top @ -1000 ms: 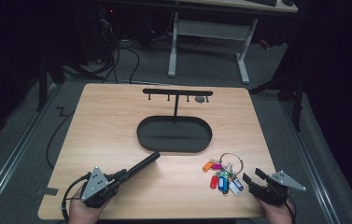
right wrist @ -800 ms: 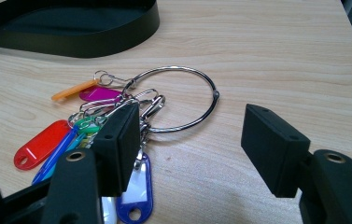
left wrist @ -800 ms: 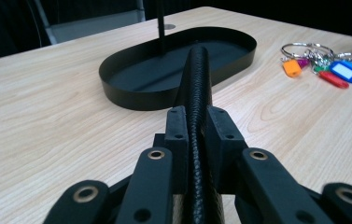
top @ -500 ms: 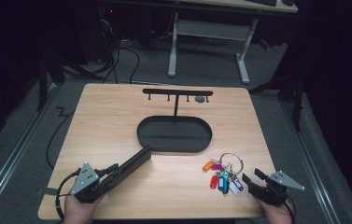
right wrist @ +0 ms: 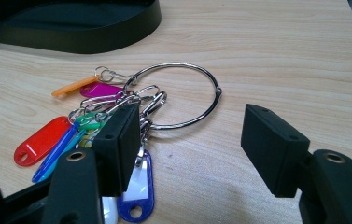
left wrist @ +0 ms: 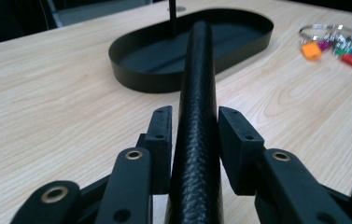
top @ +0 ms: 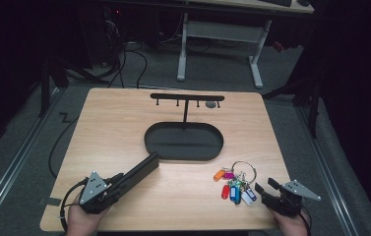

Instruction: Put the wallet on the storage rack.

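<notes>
Black leather case (top: 139, 172) lies lower left of frame, long axis aimed at the oval tray (top: 184, 142); my left gripper (left wrist: 194, 135) fingers, just opening, flank its near end without pressing.

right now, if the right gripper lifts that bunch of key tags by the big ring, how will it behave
Probably floppy: the key tags hang from small clips on one thin metal ring, so they should dangle and swing. Likely light, being mostly small plastic tabs. The smooth wire ring may slip or pivot between the flat pads of the right gripper, whose jaws stand open.
</notes>
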The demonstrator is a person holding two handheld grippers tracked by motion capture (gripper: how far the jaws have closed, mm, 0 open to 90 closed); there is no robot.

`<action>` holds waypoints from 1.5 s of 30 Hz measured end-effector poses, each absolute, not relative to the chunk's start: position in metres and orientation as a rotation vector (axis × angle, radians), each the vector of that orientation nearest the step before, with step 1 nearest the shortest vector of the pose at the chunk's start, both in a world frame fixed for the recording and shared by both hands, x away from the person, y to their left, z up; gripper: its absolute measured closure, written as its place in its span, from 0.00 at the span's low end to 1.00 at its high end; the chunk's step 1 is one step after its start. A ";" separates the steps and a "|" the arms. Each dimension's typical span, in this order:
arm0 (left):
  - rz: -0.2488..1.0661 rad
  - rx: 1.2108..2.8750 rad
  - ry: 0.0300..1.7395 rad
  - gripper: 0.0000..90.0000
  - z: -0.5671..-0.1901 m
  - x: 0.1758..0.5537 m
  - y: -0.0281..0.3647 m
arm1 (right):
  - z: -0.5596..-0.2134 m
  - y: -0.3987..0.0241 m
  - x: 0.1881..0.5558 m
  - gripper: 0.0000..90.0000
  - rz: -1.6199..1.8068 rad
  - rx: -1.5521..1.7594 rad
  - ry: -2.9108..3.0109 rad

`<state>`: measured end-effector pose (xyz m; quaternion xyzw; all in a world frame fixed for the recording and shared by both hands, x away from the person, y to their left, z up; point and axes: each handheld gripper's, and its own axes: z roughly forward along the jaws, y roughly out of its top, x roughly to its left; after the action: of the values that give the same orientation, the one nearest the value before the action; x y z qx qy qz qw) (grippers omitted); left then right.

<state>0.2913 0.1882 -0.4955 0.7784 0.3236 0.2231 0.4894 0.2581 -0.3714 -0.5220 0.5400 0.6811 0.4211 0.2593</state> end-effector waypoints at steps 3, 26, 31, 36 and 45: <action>0.555 1.933 0.782 0.73 -0.498 0.292 0.185 | -0.522 -0.371 0.258 0.42 1.141 1.465 1.845; 0.499 2.174 0.816 0.73 -0.474 0.304 0.164 | -0.522 -0.371 0.259 0.42 1.161 1.457 1.856; 0.473 2.222 0.816 0.71 -0.463 0.310 0.160 | -0.521 -0.373 0.259 0.42 1.173 1.460 1.851; 0.461 2.301 0.818 0.71 -0.453 0.317 0.153 | -0.520 -0.373 0.259 0.42 1.182 1.453 1.850; 0.439 2.418 0.808 0.74 -0.450 0.325 0.140 | -0.521 -0.373 0.260 0.42 1.183 1.453 1.855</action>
<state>0.3250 0.1399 -0.4503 0.8990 0.3003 0.1632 0.2737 0.2597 -0.3728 -0.5209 0.5335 0.6813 0.4345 0.2498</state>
